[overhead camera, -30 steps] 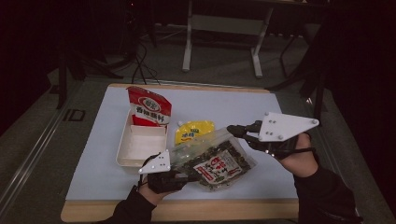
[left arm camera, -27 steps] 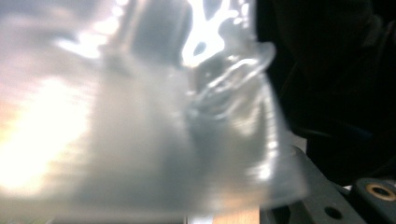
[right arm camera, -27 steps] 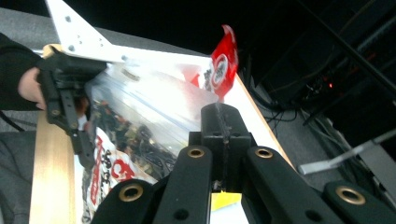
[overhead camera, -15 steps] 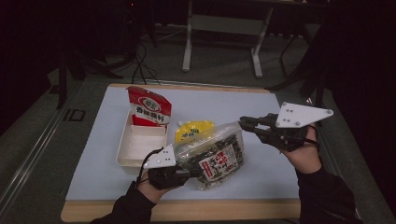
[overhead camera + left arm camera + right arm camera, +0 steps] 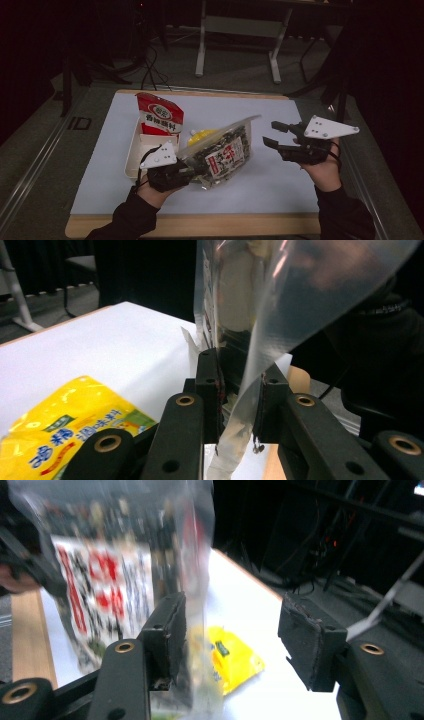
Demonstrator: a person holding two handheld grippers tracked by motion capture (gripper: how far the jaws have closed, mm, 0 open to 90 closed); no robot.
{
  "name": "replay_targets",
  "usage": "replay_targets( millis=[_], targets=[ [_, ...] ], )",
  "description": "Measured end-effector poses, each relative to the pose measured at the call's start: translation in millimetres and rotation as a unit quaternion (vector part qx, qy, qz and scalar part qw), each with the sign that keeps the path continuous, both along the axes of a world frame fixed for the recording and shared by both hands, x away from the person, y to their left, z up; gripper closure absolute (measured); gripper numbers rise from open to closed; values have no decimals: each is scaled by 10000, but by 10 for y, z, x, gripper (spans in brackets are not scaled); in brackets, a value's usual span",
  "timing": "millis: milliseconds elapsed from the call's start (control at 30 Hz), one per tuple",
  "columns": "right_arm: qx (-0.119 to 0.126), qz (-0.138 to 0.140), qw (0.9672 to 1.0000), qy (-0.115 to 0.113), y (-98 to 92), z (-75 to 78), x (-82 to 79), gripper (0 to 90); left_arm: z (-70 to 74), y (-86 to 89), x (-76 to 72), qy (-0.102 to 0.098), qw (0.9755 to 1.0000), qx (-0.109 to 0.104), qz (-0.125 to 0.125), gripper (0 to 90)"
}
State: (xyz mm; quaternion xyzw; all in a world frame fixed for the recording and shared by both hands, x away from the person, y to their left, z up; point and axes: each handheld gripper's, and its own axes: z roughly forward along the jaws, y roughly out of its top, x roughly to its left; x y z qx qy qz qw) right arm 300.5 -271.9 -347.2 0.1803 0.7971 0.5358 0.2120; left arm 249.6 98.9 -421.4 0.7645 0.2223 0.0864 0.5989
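High view: the clear snack bag [image 5: 222, 155] is held tilted at frame centre, lifted off the white mat [image 5: 280, 185], its lower corner clamped in the left gripper [image 5: 192, 170]. At centre right the right gripper [image 5: 272, 135] is seen apart from the bag, its jaws having just been opening with nothing between them. A white tray [image 5: 132, 160] with a red packet [image 5: 160, 115] stands at left of centre; a yellow packet [image 5: 202, 135] is largely hidden behind the bag. The step is judged a handover, with the bag probably bound for the tray.

Left gripper view: the bag's edge [image 5: 240, 405] is pinched between the pads; the yellow packet [image 5: 65, 440] lies at lower left, cut off by the frame.

Right gripper view: the jaws stand released and the blurred bag [image 5: 125, 580] fills the upper left beyond the left pad, its print unreadable. Next, a steady carry by the left gripper is called for.
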Motion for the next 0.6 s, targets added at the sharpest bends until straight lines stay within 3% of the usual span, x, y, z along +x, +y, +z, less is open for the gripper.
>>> replay_targets(
  millis=[133, 233, 267, 367, 600],
  targets=[
    [94, -73, 9996, 258, -56, -188, 51, 389, 92, 94, 2, -142, 9998, -12, 166, 794],
    [133, -136, 9989, 435, -90, -294, 88, 269, 181, 195, 10, -240, 9993, -17, 296, 793],
    [133, -136, 9989, 435, -90, -294, 88, 269, 181, 195, 10, -240, 9993, -17, 296, 794],
    [209, -128, 9986, 479, -125, -441, 107, 154, 317, 396, 7, -376, 9979, 6, 532, 794],
    [232, -184, 9978, 594, -211, -621, 160, 138, 460, 780, -22, -471, 9938, 102, 1000, 793]
  ],
)
